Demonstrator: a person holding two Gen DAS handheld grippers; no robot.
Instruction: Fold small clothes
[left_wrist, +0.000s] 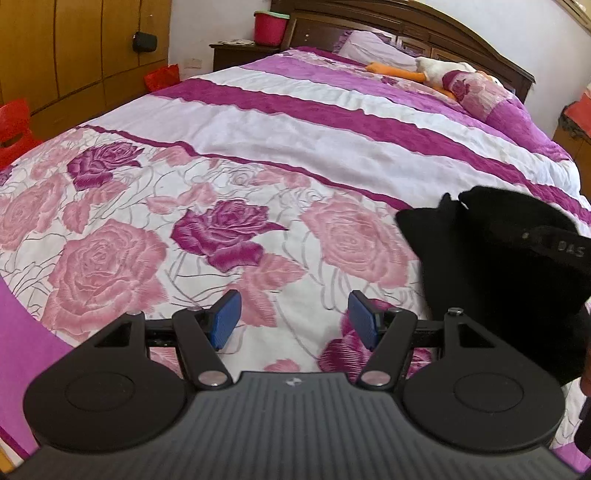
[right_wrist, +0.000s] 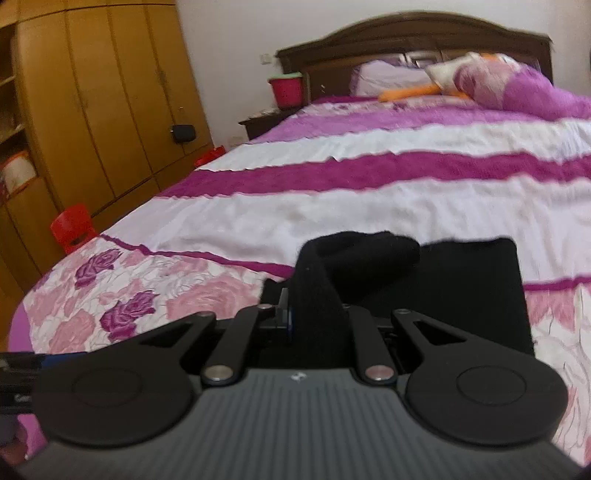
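A small black garment (left_wrist: 491, 273) hangs above the flowered bedspread at the right of the left wrist view, with a band bearing pale letters across it. My left gripper (left_wrist: 293, 319) stands open over the pink roses, its blue pads (left_wrist: 227, 319) bare, to the left of the garment and apart from it. In the right wrist view the same black garment (right_wrist: 443, 280) spreads in front of the right gripper (right_wrist: 314, 317). That gripper is shut on a bunched fold of the cloth, which rises between its jaws and hides the pads.
The bed (left_wrist: 295, 122) with its purple, white and rose cover fills both views. A pillow and an orange-and-white soft toy (left_wrist: 424, 72) lie by the headboard. A red stool (right_wrist: 74, 227) and a wooden wardrobe (right_wrist: 92, 110) stand left of the bed; a red bin (left_wrist: 269, 27) sits on the nightstand.
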